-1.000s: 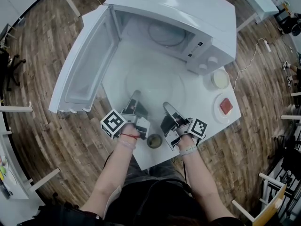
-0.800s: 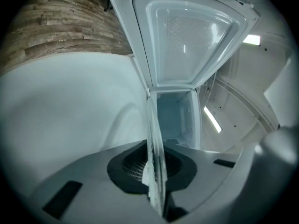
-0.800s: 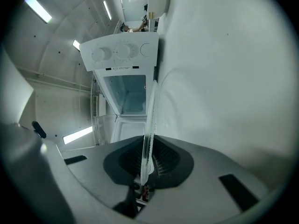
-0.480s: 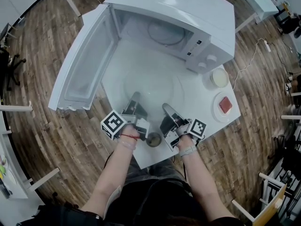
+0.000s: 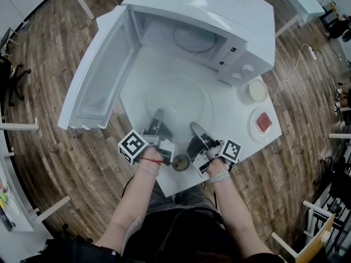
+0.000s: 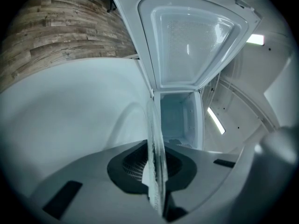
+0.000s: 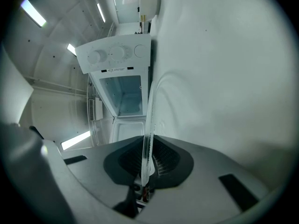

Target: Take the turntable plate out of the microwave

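Two grippers, both clamped on the glass.

Head view: left gripper (image 5: 157, 118) and right gripper (image 5: 196, 128) pinch the near rim of the turntable plate (image 5: 181, 98). It is out of the microwave (image 5: 219, 10), in front of the open door (image 5: 101, 75), low over the table (image 5: 233, 111). Can't tell if it touches. Versus a second ago, the plate has barely shifted.

Left gripper view: jaws closed on the plate edge (image 6: 154, 162), empty cavity (image 6: 180, 115) ahead.

Right gripper view: same, rim (image 7: 148, 141) gripped.

Removal looks done. Set-down and release remain.
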{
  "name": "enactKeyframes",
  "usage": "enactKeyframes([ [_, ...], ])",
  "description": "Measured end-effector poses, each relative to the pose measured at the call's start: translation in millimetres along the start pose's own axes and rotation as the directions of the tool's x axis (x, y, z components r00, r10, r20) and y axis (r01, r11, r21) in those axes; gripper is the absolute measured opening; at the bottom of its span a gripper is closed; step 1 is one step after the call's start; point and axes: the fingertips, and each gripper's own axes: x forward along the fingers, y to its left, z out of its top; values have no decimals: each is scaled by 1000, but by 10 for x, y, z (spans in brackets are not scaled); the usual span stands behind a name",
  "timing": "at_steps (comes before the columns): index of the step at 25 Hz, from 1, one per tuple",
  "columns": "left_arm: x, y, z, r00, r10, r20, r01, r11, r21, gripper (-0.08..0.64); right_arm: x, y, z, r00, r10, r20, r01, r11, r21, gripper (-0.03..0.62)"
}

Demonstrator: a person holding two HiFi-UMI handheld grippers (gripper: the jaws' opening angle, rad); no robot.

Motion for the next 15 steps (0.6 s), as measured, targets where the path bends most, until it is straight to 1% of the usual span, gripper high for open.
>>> enactKeyframes([
  [5, 0, 23, 9, 1000, 6, 2, -6, 1000, -19, 29, 4, -16, 0, 1000, -29, 13, 29, 1000, -5, 43],
  [8, -2, 27, 12, 1000, 11, 6, -10, 999, -30, 29, 2, -13, -5, 999, -38, 12, 38, 999, 11, 46],
  [12, -3, 34, 30, 1000, 12, 13, -12, 999, -50, 31, -12, -16, -56, 998, -67, -2, 67, 998, 20, 104],
  [15, -1, 31, 28, 1000, 13, 11, -13, 998, -59, 31, -53, -51, -214, 994, -101, -36, 102, 994, 26, 107],
])
